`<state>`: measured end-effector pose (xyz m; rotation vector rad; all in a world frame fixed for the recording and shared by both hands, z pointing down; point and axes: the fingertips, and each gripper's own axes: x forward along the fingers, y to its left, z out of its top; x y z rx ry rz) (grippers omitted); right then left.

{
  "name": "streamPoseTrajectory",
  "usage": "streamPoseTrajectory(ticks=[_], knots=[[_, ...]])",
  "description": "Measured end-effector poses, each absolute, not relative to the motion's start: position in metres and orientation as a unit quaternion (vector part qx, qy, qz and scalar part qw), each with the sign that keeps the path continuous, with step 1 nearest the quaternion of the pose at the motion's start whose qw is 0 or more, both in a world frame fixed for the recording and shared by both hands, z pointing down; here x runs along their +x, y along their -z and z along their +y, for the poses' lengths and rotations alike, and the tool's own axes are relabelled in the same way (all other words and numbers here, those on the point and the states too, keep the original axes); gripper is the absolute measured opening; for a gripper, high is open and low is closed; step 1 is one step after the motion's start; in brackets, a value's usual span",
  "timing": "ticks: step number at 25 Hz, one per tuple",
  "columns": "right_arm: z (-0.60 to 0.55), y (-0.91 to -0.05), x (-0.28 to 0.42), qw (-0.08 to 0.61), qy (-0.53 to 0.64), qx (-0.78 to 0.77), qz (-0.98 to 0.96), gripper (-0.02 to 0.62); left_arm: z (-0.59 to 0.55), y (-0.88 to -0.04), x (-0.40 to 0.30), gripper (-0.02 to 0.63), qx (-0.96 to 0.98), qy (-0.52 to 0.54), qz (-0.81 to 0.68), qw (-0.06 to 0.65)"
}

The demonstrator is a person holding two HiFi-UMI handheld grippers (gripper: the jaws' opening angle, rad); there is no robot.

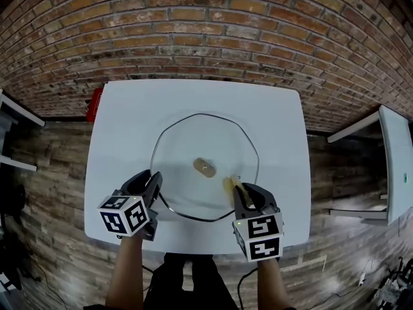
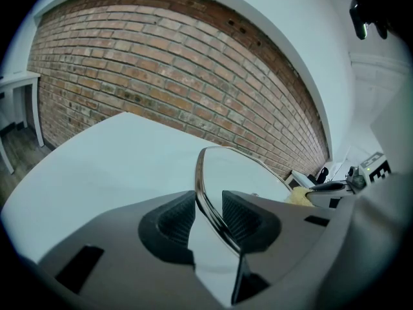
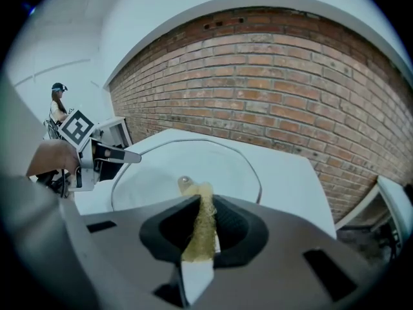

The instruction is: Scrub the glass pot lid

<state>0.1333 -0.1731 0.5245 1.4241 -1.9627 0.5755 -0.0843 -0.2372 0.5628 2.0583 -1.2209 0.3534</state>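
Right now my left gripper [image 2: 208, 213] is clenched on the metal-banded rim of the round clear glass pot lid [image 1: 205, 134]. The band runs between the two ribbed pads [image 2: 177, 221] at the lid's near-left edge. My right gripper [image 3: 205, 219] pinches a thin yellow scouring sponge [image 3: 201, 228] on edge between its pads. The sponge's tip pokes out over the lid's near-right part, just short of the small tan knob [image 1: 204, 167] at the centre. Whether it touches the glass I cannot tell. The lid sits in the middle of the white square table [image 1: 122, 115], with a red-brown brick wall [image 1: 206, 37] beyond. I see no suds or wiped streaks on the glass, so I judge the scrubbing barely begun, with nearly the whole surface left.
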Motion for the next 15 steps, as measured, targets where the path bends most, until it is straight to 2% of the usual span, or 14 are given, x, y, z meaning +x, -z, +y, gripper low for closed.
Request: streamPoseTrajectory(ticks=[4, 15], knots=[[-0.175, -0.523, 0.131, 0.314, -0.212, 0.543, -0.749, 0.058, -0.238, -0.563, -0.084, 0.133, 0.797, -0.135, -0.471, 0.353], [-0.186, -0.492, 0.119, 0.218, -0.158, 0.576, -0.771, 0.058, -0.238, -0.549, -0.093, 0.133, 0.811, -0.141, -0.481, 0.302]])
